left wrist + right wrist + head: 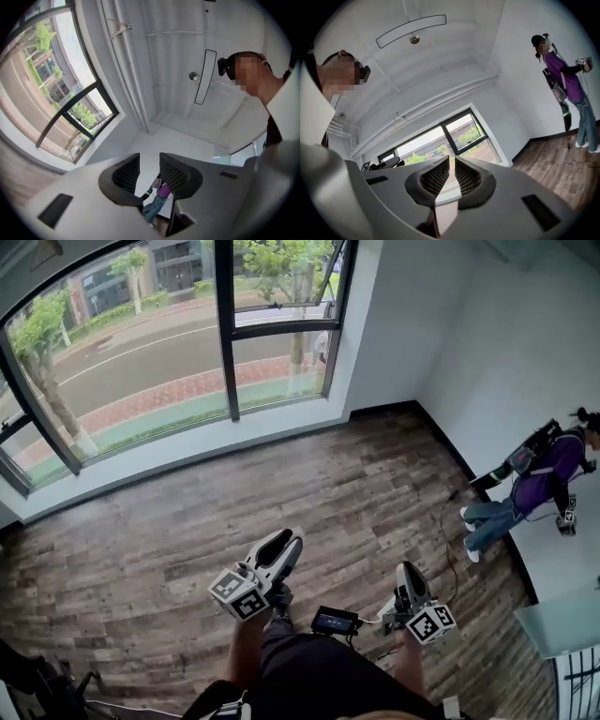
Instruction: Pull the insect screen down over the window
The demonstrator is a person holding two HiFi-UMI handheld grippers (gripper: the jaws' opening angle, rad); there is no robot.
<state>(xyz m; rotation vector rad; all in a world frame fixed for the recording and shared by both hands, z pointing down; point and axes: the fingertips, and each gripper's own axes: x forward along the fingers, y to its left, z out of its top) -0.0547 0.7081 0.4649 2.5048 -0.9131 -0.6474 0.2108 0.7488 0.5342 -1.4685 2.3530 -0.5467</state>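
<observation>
The wide curved window (pixel 150 362) with dark frames fills the far wall above a white sill; it also shows in the left gripper view (pixel 42 93) and the right gripper view (pixel 440 138). I cannot make out an insect screen in any view. My left gripper (pixel 286 542) is held low in front of me over the wood floor, far from the glass. Its jaws (pixel 149 161) are open and empty. My right gripper (pixel 405 570) hangs beside it, tilted upward. Its jaws (pixel 452 161) stand a narrow gap apart with nothing between them.
A person in a purple top (pixel 542 482) stands by the right wall, also holding grippers (pixel 567 79). A cable (pixel 445 540) trails on the floor near them. A glass tabletop (pixel 562 620) juts in at the lower right. Dark chair parts (pixel 37 681) sit at the lower left.
</observation>
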